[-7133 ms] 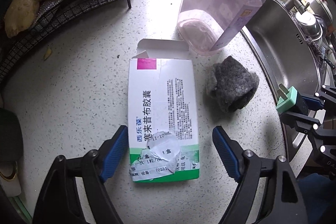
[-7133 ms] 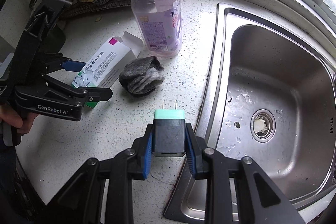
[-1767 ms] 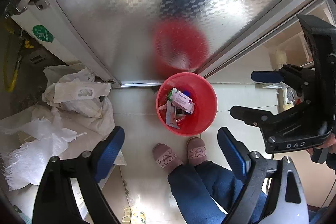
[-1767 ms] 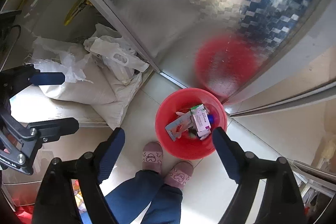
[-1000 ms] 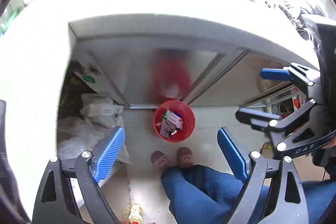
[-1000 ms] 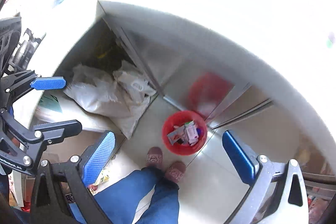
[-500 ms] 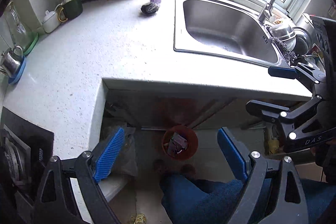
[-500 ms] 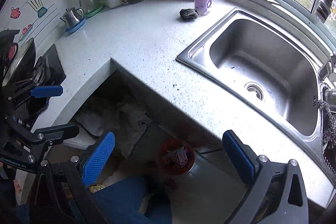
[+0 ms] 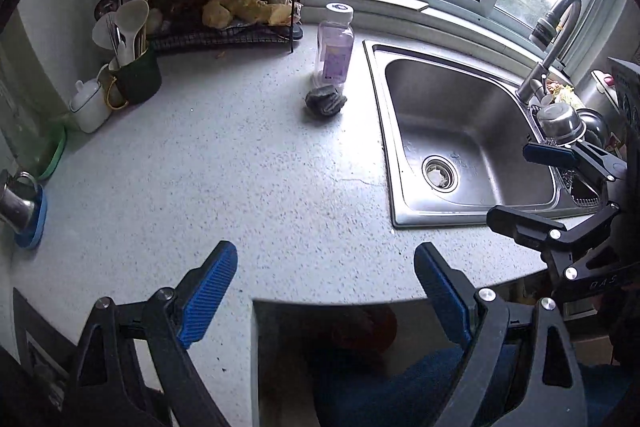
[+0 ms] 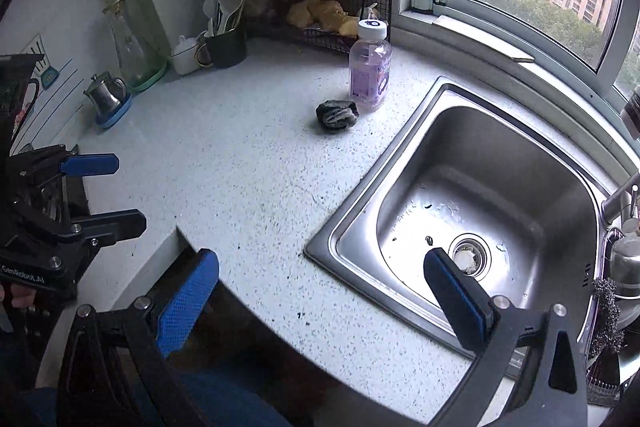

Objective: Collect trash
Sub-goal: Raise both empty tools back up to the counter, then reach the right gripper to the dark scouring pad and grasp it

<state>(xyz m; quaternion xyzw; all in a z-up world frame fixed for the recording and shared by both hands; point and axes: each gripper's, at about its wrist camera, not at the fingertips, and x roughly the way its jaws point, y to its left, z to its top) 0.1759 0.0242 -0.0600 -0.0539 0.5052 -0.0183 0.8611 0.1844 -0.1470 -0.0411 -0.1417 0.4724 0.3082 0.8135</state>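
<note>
Both grippers came back up from the red bin to the counter. Left gripper and right gripper were spread, empty. Dark rag and purple bottle, far ahead, looked like the remaining pickups.

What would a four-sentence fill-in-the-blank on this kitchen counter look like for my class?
1. The purple bottle has a ____ cap.
2. The dark crumpled rag lies on the ____.
3. Both the left gripper and the right gripper are ____.
4. The basin of the sink has a ____ in its floor.

Missing words: white; counter; open; drain
</note>
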